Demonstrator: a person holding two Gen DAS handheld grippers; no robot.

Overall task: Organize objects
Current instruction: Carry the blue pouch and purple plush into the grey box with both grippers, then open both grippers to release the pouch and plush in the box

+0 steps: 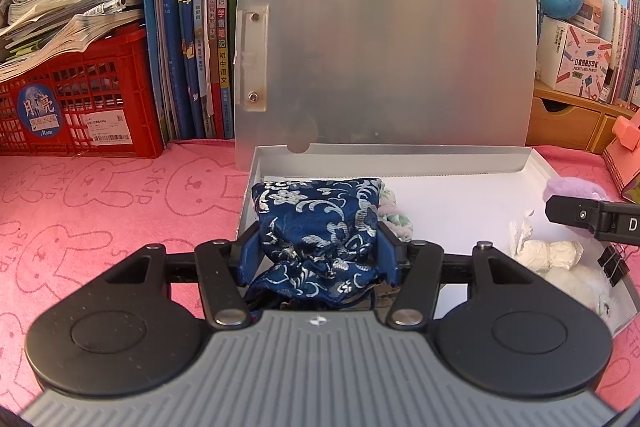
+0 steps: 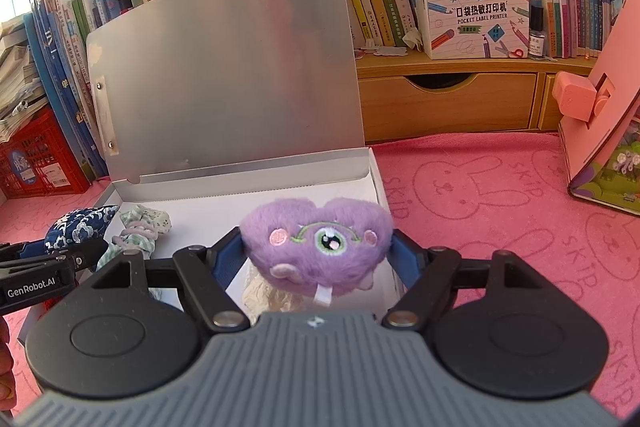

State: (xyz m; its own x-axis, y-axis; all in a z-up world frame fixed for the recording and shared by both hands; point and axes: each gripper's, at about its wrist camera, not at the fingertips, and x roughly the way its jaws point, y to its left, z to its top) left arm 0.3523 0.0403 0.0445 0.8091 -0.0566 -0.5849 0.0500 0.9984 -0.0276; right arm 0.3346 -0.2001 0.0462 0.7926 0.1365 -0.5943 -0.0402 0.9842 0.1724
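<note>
A shallow white box (image 1: 460, 195) lies on the pink towel with its silver lid (image 1: 384, 55) standing open; it also shows in the right wrist view (image 2: 240, 193). My left gripper (image 1: 320, 247) is shut on a blue brocade pouch (image 1: 316, 227) over the box's left end; the pouch also shows in the right wrist view (image 2: 80, 227). My right gripper (image 2: 316, 251) is shut on a purple one-eyed plush (image 2: 320, 239) over the box's right part; the plush also shows in the left wrist view (image 1: 572, 187). A pale green scrunchie (image 2: 140, 231), a white wrapped item (image 1: 548, 253) and a black binder clip (image 1: 612, 265) lie in the box.
A red crate (image 1: 80, 103) with papers stands at back left, upright books (image 1: 192, 27) behind the lid. A wooden drawer unit (image 2: 448, 103) with a label printer box (image 2: 472, 15) stands at back right. A pink stand (image 2: 600, 131) is at far right.
</note>
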